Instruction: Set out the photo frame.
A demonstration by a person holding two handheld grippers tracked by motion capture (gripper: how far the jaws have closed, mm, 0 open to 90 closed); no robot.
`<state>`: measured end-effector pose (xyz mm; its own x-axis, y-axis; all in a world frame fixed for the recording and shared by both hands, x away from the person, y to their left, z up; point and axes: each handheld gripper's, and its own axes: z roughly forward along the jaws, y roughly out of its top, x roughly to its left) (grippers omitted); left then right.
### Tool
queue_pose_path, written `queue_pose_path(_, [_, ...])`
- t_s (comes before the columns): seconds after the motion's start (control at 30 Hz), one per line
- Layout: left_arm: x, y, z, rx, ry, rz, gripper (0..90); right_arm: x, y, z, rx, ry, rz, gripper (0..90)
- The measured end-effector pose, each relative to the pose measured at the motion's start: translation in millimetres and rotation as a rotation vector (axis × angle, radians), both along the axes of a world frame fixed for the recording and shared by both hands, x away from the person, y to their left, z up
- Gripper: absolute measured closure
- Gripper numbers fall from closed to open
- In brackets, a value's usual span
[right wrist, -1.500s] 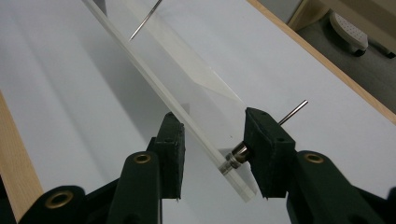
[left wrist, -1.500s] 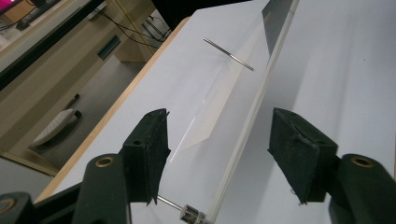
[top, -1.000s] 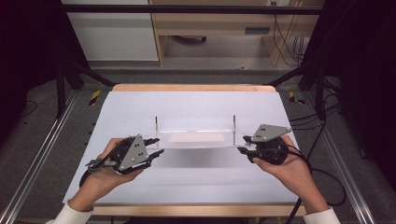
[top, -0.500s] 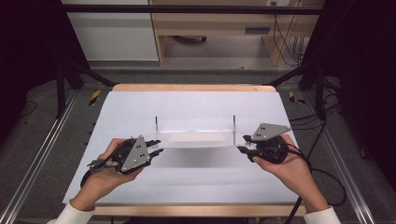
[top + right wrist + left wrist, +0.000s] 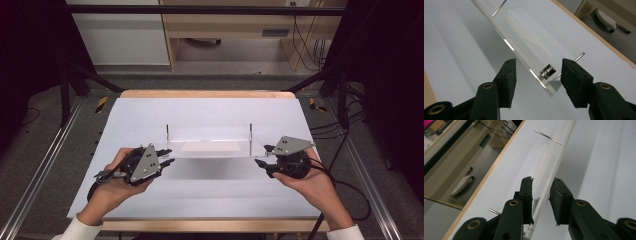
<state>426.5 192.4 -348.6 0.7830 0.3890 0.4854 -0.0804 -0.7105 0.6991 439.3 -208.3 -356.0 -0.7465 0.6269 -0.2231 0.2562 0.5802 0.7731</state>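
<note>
High view is showing a clear acrylic plate point(image 5: 210, 148) lying across the middle of the white table point(image 5: 150, 115), with two thin metal pins point(image 5: 167, 132) standing up from it, one near each end. At the plate's left end, the left gripper point(image 5: 167, 156) is sitting in the person's left hand point(image 5: 112, 182); in the left gripper view its jaws are straddling the plate's edge point(image 5: 549, 185), the left pad lying against it while a narrow gap is showing at the right pad, so a firm clamp cannot be told. At the plate's right end, the right gripper point(image 5: 263, 155) is resting in the right hand point(image 5: 310, 182). In the right gripper view its jaws are standing apart, having just been opening, with the plate's corner point(image 5: 541, 75) and a small metal fitting point(image 5: 548, 70) lying between them untouched.
</note>
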Motion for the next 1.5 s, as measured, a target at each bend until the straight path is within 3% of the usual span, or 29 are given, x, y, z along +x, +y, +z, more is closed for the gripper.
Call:
queue_pose_path(0.2, [-0.4,-0.1,-0.2,0.002,0.001,-0.001,71.6,-1.3,-1.4,-5.1,-0.002,-0.047,0.006,50.5])
queue_pose_path(0.3, [-0.6,-0.2,-0.5,0.000,0.005,0.001,71.5,0.3,1.0,-9.6,-0.032,-0.092,0.006,57.8])
queue_pose_path(0.37, [-0.5,-0.1,-0.1,0.003,0.004,0.001,71.5,0.9,1.4,-10.8,-0.030,-0.099,0.008,58.2])
queue_pose_path(0.4, [-0.4,-0.1,-0.1,0.003,0.005,0.001,71.5,1.1,1.8,-12.8,-0.027,-0.115,0.006,63.0])
queue_pose_path(0.57, [3.3,1.1,2.4,0.020,0.001,0.014,71.0,1.5,2.0,-10.8,-0.024,-0.105,0.008,64.1])
queue_pose_path(0.87, [17.7,1.7,14.8,0.010,0.010,0.028,68.9,11.0,5.2,1.5,-0.017,-0.088,-0.003,64.0])
queue_pose_path(1.1, [43.5,3.6,33.2,-0.026,0.067,0.020,67.4,28.9,0.6,11.3,0.037,-0.098,0.004,63.5])
queue_pose_path(1.23, [54.8,2.7,41.4,-0.023,0.084,0.029,66.9,37.3,-2.4,13.1,0.073,-0.119,0.004,63.0])
queue_pose_path(1.43, [66.7,2.2,49.3,-0.012,0.104,0.029,66.7,44.8,-8.0,8.2,0.158,-0.175,-0.006,58.5])
queue_pose_path(1.5, [73.2,2.0,52.6,-0.022,0.113,0.036,66.4,46.9,-9.7,4.2,0.157,-0.181,-0.022,56.9])
